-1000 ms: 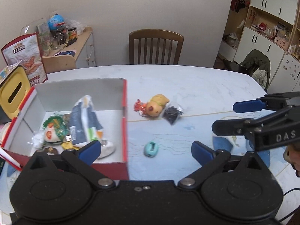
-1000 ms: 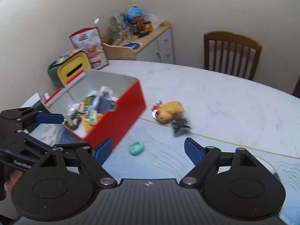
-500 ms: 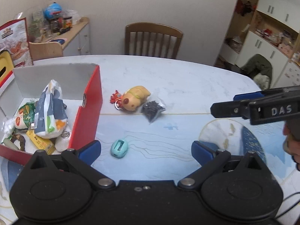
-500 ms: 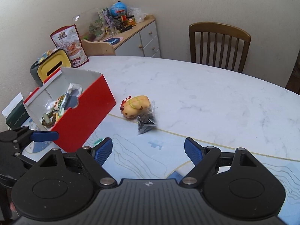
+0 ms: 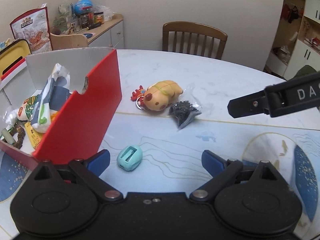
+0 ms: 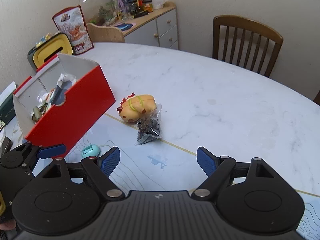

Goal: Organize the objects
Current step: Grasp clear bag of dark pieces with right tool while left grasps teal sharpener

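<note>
While both grippers hang empty above the table (image 6: pixel 230 104), three things lie loose on it: a teal sharpener (image 5: pixel 130 158), a yellow plush toy (image 5: pixel 162 95) with a red keyring at its nose, and a small clear bag of dark bits (image 5: pixel 184 113) touching the toy's near side. The left gripper (image 5: pixel 155 158) has its blue pads spread wide, and the sharpener sits just beyond them, close to the left pad and near the corner of the red box (image 5: pixel 84 120). That box stands open-topped at the left of the table, holding a crumpled packet, a green-printed wrapper and some smaller odds and ends. The right gripper (image 6: pixel 158 159) is spread wide too and holds nothing; from its own camera the bag lies ahead of it, a little left of centre, with the toy just behind. I would judge this the reaching step, with one more item about to be gathered into the box. The sharpener looks the likeliest pick for the left gripper, which needs to drop lower, straddle it and close across its narrow sides, taking care not to nudge the box wall. The bag seems a fair target for the right, though its slack plastic may slip.
</note>
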The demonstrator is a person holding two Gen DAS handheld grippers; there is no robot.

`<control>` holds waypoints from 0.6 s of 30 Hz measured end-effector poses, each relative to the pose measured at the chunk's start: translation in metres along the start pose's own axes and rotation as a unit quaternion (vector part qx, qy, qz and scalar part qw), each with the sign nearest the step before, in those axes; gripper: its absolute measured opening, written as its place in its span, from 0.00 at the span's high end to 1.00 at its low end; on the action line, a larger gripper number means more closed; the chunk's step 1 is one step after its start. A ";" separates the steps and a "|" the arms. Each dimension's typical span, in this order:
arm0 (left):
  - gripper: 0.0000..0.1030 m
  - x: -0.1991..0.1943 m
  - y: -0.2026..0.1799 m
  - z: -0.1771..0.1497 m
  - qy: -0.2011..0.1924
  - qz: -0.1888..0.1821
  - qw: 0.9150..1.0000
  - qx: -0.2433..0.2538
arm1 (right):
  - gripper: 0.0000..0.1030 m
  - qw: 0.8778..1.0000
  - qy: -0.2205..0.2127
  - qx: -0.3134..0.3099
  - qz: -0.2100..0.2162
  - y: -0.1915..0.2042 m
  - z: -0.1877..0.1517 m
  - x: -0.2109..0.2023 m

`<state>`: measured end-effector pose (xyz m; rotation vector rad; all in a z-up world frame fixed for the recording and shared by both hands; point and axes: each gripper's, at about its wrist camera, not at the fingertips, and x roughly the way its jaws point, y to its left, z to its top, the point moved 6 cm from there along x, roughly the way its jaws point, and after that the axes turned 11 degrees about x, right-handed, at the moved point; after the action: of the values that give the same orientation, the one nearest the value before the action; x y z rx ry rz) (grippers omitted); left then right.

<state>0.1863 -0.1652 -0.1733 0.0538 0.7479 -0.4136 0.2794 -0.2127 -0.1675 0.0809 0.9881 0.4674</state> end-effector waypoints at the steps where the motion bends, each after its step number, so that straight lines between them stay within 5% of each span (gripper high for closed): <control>1: 0.06 0.003 -0.001 0.000 0.000 0.002 1.000 0.000 | 0.18 1.000 0.005 0.000 0.002 0.000 0.000 0.004; 18: 0.25 0.045 0.012 -0.011 0.028 0.034 0.999 -0.027 | 0.20 0.999 0.023 -0.028 0.002 0.011 0.014 0.067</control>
<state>0.2134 -0.1681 -0.2124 0.0408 0.8098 -0.3288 0.3182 -0.1730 -0.2096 0.0226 1.0185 0.5025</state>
